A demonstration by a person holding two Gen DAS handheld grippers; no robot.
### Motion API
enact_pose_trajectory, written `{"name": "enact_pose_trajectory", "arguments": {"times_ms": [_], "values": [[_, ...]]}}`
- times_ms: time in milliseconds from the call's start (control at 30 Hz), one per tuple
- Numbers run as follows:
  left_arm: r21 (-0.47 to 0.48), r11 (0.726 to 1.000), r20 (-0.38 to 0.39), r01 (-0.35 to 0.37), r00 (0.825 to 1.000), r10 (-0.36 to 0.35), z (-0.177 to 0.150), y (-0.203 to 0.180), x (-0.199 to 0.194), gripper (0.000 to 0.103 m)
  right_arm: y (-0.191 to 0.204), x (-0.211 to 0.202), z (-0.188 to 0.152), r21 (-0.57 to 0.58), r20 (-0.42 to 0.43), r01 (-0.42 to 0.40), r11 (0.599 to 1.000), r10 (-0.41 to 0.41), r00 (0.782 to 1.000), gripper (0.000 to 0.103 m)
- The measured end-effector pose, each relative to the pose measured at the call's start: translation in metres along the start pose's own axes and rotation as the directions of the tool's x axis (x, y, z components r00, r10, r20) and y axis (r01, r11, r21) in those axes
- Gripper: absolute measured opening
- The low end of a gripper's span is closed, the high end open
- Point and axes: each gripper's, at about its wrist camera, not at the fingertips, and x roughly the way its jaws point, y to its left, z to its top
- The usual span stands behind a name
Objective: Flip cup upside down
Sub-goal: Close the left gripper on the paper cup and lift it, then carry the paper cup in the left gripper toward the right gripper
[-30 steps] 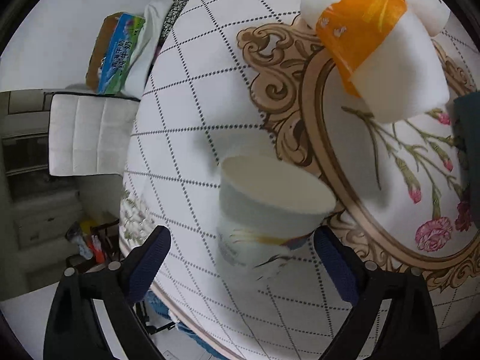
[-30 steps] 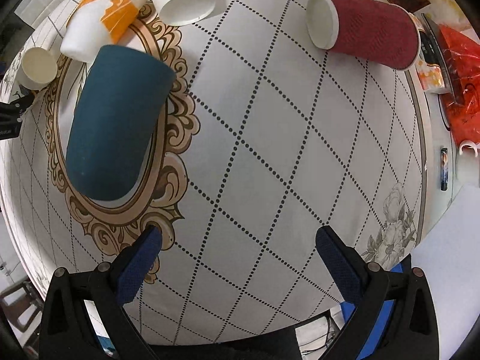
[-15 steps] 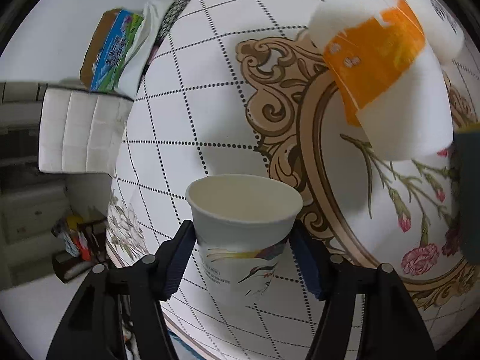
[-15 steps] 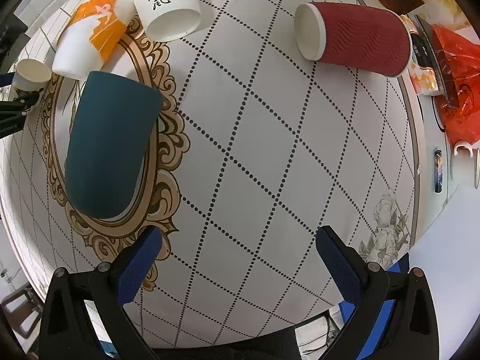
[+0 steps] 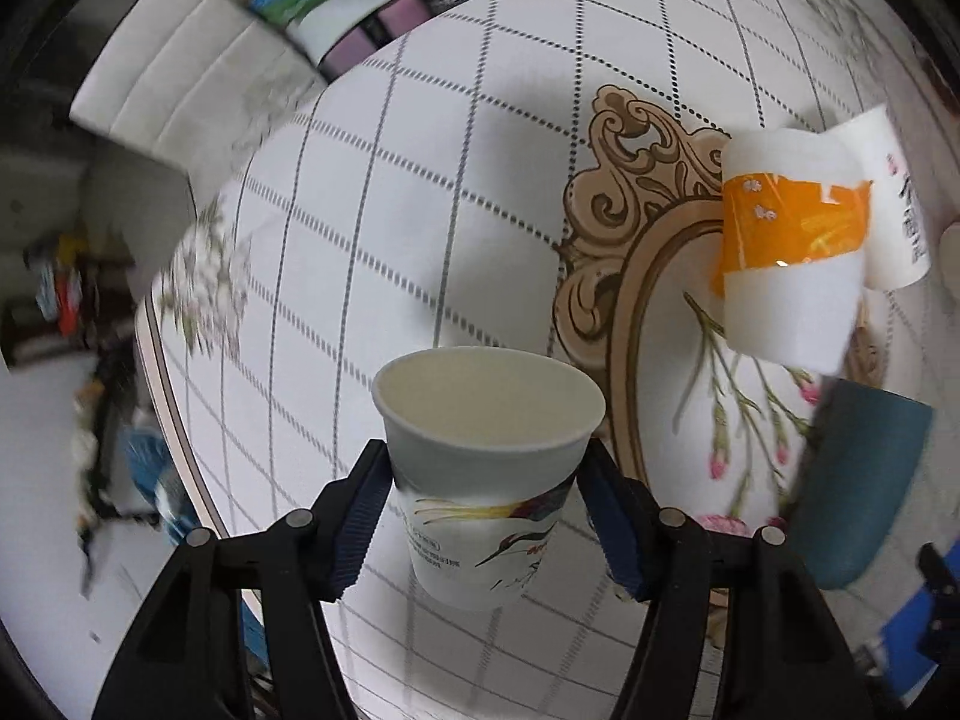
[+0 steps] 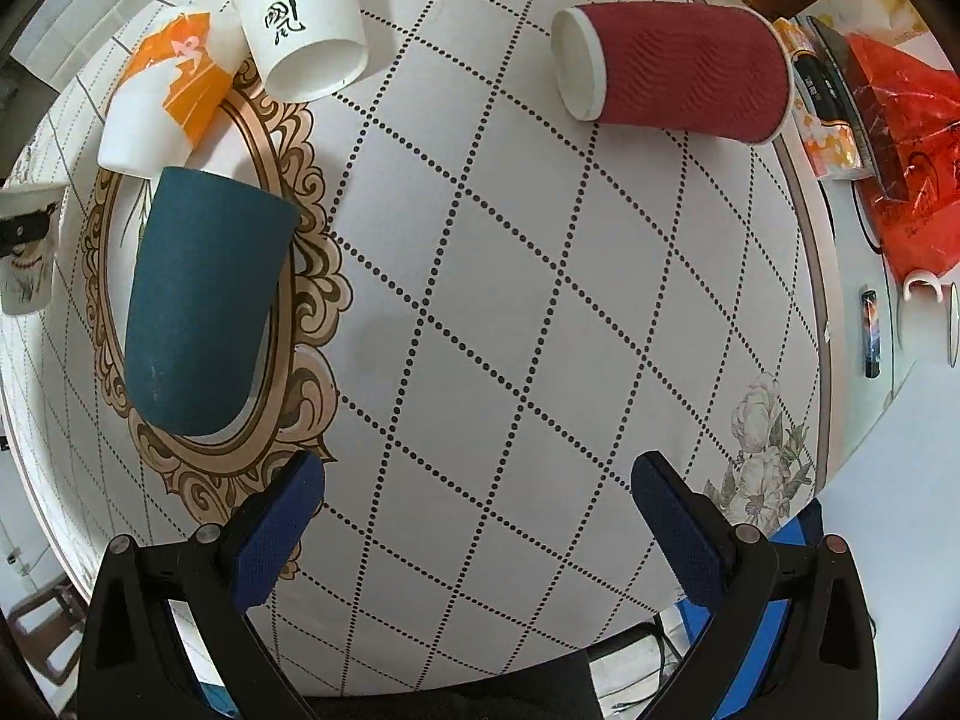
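My left gripper [image 5: 483,516] is shut on a small white paper cup with a bird print [image 5: 486,480]. The cup is upright, mouth up and empty, held above the table near its left edge. The same cup shows at the far left of the right wrist view [image 6: 27,246]. My right gripper [image 6: 480,522] is open and empty above the near side of the table.
On the round patterned table [image 6: 540,300] stand upside down a teal cup [image 6: 204,306], an orange-and-white cup [image 6: 162,96] and a white cup with black calligraphy [image 6: 300,42]. A dark red ribbed cup [image 6: 678,66] lies at the back right. Bags and boxes [image 6: 888,120] sit beyond the right edge.
My left gripper closed on the small bird-print cup and lifted it off the table. My right gripper has drawn back a little and stays open.
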Motion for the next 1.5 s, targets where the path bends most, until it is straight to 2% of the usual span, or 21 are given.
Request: {"name": "enact_pose_trajectory", "arguments": {"times_ms": [100,300,467,700,833,1000,1033,1200,1500], "values": [[-0.059,0.997,-0.018,0.041,0.999,-0.042,-0.016,0.002,-0.007,0.061,0.003,-0.006,-0.014,-0.010,0.016,-0.009,1.000,0.009,1.000,0.103],[-0.171,0.981,-0.055,0.095,0.993,-0.106,-0.057,0.003,-0.020,0.061,-0.011,-0.012,-0.022,-0.044,0.038,-0.032,0.999,0.034,0.999,0.103],[-0.290,0.940,-0.076,0.180,0.975,-0.210,-0.093,-0.008,-0.025,0.061,-0.026,-0.011,-0.035,-0.096,0.037,-0.042,0.994,0.046,0.998,0.103],[-0.449,0.843,-0.077,0.298,0.926,-0.368,-0.139,-0.048,-0.021,0.061,-0.060,-0.001,-0.056,-0.152,0.038,-0.037,0.988,0.044,0.998,0.103],[-0.526,0.764,-0.068,0.375,0.876,-0.477,-0.164,-0.090,-0.015,0.061,-0.082,0.004,-0.064,-0.161,0.032,-0.038,0.986,0.043,0.999,0.103],[-0.547,0.726,-0.061,0.417,0.845,-0.531,-0.170,-0.142,-0.013,0.061,-0.111,0.016,-0.075,-0.171,0.024,-0.040,0.985,0.044,0.999,0.103],[-0.545,0.723,-0.058,0.423,0.842,-0.537,-0.169,-0.152,-0.011,0.062,-0.116,0.018,-0.077,-0.173,0.022,-0.039,0.984,0.043,0.999,0.103],[-0.525,0.744,-0.046,0.414,0.859,-0.510,-0.161,-0.185,-0.002,0.062,-0.132,0.028,-0.080,-0.189,0.012,-0.027,0.982,0.030,0.999,0.103],[-0.489,0.787,-0.091,0.376,0.876,-0.475,-0.156,-0.203,0.024,0.065,-0.149,0.036,-0.075,-0.200,0.007,-0.009,0.980,0.011,1.000,0.103]]}}
